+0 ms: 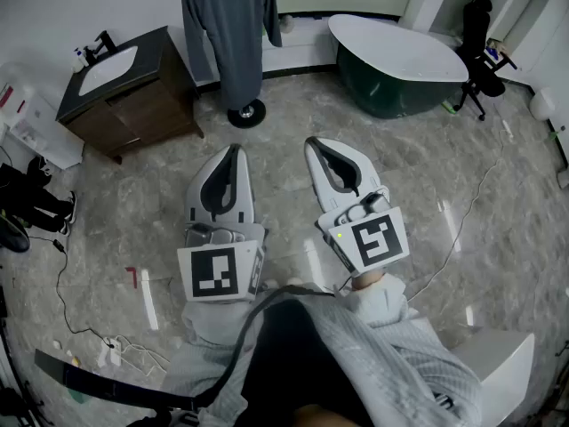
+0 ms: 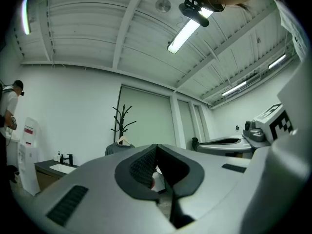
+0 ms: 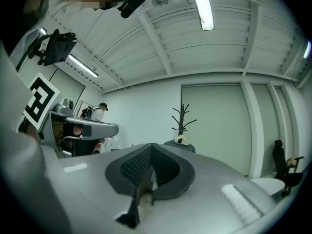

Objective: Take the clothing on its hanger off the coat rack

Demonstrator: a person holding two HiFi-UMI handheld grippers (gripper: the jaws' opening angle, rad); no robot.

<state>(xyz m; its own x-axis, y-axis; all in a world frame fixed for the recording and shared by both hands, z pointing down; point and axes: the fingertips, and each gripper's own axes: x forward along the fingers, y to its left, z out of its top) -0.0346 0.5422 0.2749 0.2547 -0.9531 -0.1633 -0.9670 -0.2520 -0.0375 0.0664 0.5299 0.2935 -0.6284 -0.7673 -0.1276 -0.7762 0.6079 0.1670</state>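
Both jaw pairs are sitting closed and empty. You are holding the left gripper [image 1: 233, 149] and right gripper [image 1: 313, 142] side by side above the floor [image 1: 462, 194], pointing toward the top [image 1: 233, 25], which is hanging on its hanger [image 3: 183, 139] on the rack [image 3: 183, 116], well apart from both.

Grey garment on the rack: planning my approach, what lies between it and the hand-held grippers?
Only bare floor, past the rack's base; the head view shows it.
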